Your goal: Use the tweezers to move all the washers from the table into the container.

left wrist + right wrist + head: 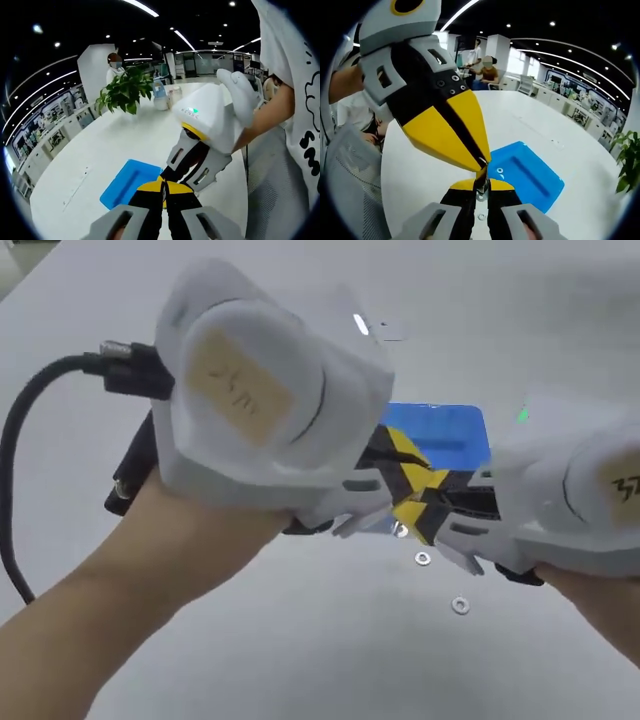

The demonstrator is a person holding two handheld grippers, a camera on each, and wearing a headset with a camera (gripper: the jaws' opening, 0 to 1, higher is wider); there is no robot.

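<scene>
The step in hand looks like settling the grip on the tweezers (pixel 481 174), not yet a pick. The left gripper (pixel 164 189) and the right gripper (pixel 480 186) meet tip to tip just above the near edge of the blue container (pixel 450 435). Both pairs of jaws are closed, apparently on the same thin metal sliver, which I take for the tweezers. Loose washers (pixel 423 559) lie on the table (pixel 300 640) just outside the container's near edge, below the joined tips and untouched. One or two small rings may already sit inside. Next, one gripper should release so the tweezers can drop to the nearest washer.
</scene>
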